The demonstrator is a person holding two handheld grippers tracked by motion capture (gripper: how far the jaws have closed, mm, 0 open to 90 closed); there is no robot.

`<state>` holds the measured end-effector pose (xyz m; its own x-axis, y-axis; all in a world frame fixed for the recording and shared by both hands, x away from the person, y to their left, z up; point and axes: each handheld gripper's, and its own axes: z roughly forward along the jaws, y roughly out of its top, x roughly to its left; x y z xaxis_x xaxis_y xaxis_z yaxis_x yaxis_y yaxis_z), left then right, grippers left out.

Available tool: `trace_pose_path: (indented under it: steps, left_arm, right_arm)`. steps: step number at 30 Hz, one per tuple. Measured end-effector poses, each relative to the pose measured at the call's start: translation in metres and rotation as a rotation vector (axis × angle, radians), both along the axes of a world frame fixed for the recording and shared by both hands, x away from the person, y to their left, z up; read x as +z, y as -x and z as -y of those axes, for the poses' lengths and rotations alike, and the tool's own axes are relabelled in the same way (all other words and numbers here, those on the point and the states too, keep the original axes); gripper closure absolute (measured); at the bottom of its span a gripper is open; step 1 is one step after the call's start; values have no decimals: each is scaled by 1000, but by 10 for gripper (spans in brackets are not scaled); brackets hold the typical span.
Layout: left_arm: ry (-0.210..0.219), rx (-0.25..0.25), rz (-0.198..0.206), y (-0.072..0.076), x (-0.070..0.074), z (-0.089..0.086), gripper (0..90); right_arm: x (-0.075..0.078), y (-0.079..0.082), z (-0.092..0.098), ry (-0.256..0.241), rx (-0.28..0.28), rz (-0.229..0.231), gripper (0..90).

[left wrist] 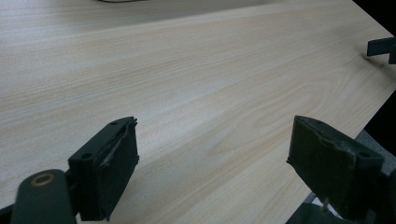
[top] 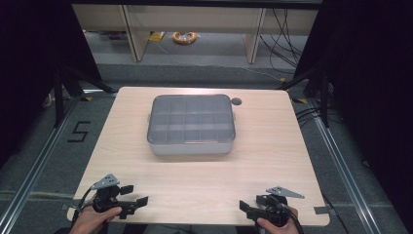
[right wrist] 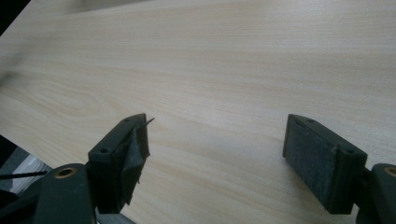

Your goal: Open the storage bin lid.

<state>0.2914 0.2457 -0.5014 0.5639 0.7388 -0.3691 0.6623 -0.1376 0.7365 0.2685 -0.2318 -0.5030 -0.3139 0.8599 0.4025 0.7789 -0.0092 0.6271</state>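
Grey rectangular compartment box (top: 191,125), translucent lid, centred on pale woodgrain table (top: 204,183). Left gripper (top: 134,197) and right gripper (top: 249,205): jaws spread, empty, at near edge; bare tabletop between.

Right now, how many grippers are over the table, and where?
2. The left gripper is at the near left edge of the table; the right gripper is at the near right edge. Both are open and empty, well short of the lidded compartment box.
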Motion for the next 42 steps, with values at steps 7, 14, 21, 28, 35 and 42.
trace_pose_path:
  steps: [7,14,21,28,35,42]
  left_arm:
    - [6,10,4,0,0,0,149]
    - [11,21,16,1,0,2,149]
    - [41,29,-9,-3,2,0,150]
    - [46,62,2,-17,6,-5,152]
    - [28,54,12,-28,11,-3,152]
    - [31,62,16,-35,11,1,152]
  right_arm:
    - [-2,-2,5,-13,19,17,231]
    - [-1,-2,3,-66,-15,-11,231]
    - [-1,-9,9,-95,0,37,233]
    - [6,-19,21,-126,-58,22,254]
    - [14,-37,25,-102,-44,93,285]
    - [20,-49,23,-129,-61,75,295]
